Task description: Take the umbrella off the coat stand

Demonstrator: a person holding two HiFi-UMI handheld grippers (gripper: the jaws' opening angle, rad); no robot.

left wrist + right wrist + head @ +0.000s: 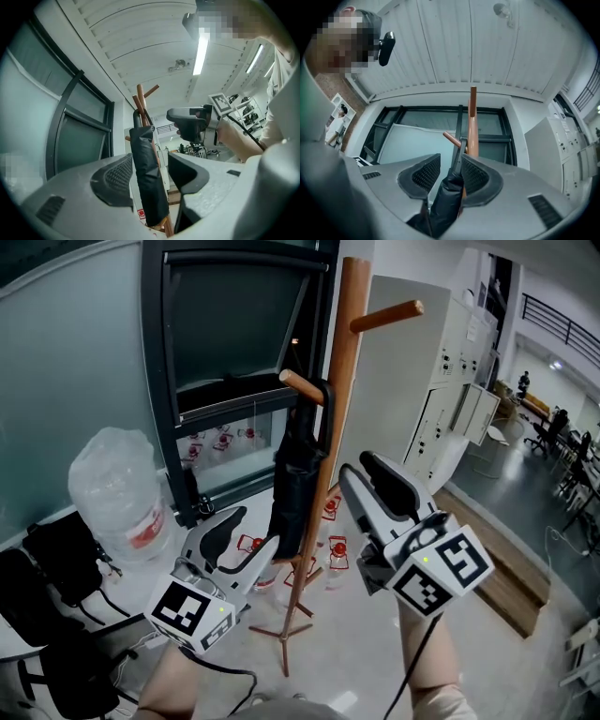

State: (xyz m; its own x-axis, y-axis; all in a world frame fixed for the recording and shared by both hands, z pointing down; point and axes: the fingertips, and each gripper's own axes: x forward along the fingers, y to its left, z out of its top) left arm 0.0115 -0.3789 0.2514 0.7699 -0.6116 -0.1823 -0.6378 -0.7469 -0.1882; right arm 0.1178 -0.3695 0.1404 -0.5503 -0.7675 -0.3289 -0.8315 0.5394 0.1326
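Left tongs [251, 532]: nearest the camera, low at the left of the head view; released, jaws apart, nothing pressed; aimed at the lower half of the umbrella, stopping short of it.
Right tongs [359, 465]: close at the right, held higher; also released, jaws spread, nothing clamped; tips near the pole, about level with the umbrella's middle, not touching.
Umbrella [293, 479]: black, folded, hanging upright by its hooked handle from the lower peg [302, 385] of the coat stand [342, 343]; body just beside the pole.
Gripper views: umbrella visible in the gap between each pair of pads, neither pair on it.
Handling, judged: probably light; stiff along the shaft, soft and loose in the fabric folds; cloth likely to slip over the ribs under a pinch.
Where to hold, judged: high up, on the firm neck just under the hook; second tongs lower on the gathered canopy to stop swinging.
Next move, judged: clamp, lift until the hook clears the peg's end, then draw away from the pole.
Risk: hook snagging the peg; stand rocking on its thin feet.
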